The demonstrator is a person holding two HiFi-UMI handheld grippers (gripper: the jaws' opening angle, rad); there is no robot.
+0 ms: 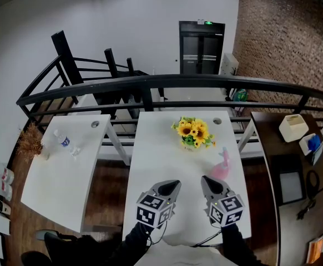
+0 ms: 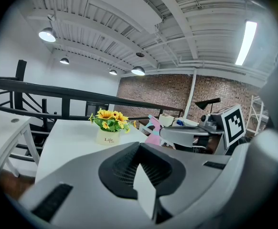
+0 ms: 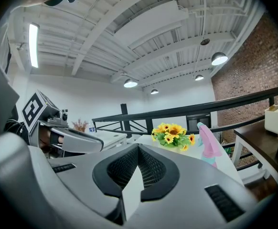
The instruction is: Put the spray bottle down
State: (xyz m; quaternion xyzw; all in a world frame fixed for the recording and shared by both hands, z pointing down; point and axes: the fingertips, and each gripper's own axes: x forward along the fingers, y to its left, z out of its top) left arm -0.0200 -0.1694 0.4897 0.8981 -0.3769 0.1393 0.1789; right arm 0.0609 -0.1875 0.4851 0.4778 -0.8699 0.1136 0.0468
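Pink spray bottle (image 1: 221, 168) stands at the right edge of the surface (image 1: 161, 148). Left tongs (image 1: 173, 185) and right tongs (image 1: 206, 180), jaws together and empty, hover over its near edge, with bare top ahead of the left.

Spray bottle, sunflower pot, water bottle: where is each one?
spray bottle (image 1: 221, 170): head view, on its pink part.
sunflower pot (image 2: 107, 138): left gripper view, on the white pot.
water bottle (image 1: 62, 140): head view, on its middle.
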